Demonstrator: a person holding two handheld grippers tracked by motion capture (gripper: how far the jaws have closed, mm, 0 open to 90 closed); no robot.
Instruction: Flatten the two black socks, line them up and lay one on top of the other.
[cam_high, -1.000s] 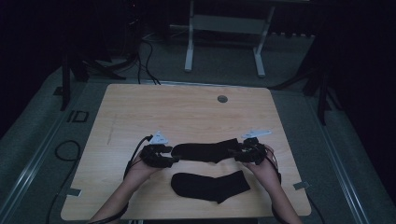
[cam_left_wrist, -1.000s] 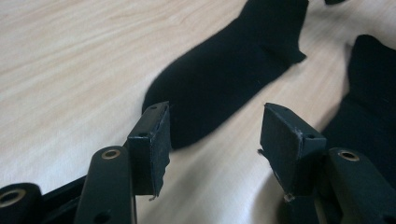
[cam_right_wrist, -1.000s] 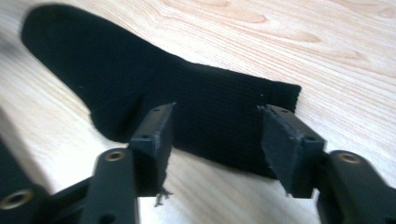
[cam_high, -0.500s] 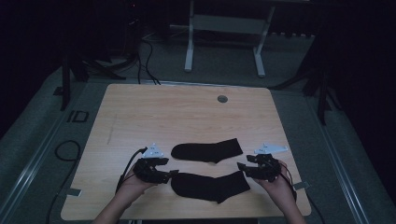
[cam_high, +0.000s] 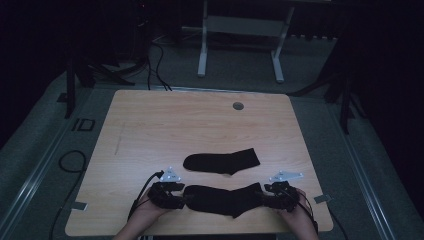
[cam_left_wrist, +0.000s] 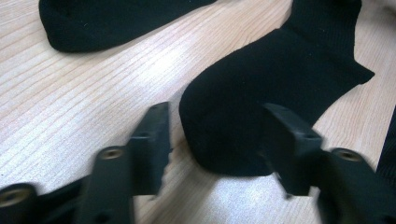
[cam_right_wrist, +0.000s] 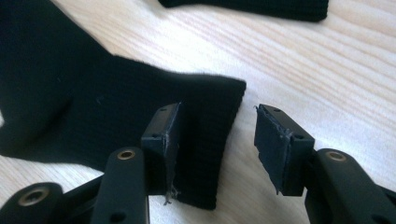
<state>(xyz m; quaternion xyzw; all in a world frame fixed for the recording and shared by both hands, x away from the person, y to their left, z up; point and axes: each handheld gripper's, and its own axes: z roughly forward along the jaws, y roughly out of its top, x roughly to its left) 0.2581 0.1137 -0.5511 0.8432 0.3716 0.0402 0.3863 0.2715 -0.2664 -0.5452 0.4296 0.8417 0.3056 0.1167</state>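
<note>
Socks first, from the high view: I see two black ones on the table (cam_high: 150, 125). The far sock (cam_high: 221, 162) lies flat toward the middle, and the near sock (cam_high: 222, 199) lies stretched crosswise close to my edge, just apart from it. My left gripper (cam_high: 176, 198) sits at the near sock's left end and my right gripper (cam_high: 266, 197) at its right end, each with a hand behind it.

From the left gripper view, the rounded toe end of the near sock (cam_left_wrist: 261, 107) lies on the wood between my jaws. One jaw stands on bare wood beside the fabric and the other over the sock's edge; there is a gap, and the pads do not press on the cloth. The jaws have just been closing, yet they are parted, holding nothing. The far sock (cam_left_wrist: 112, 21) crosses the top of this view.

From the right gripper view, the cuff end of the near sock (cam_right_wrist: 140, 102) lies flat, its straight edge between my jaws. One jaw rests over the ribbed fabric, the other stands over bare wood past the cuff edge. These jaws have also just been closing but are still apart, with no pinch on the cloth. A strip of the far sock (cam_right_wrist: 252, 7) shows at the top.
</note>
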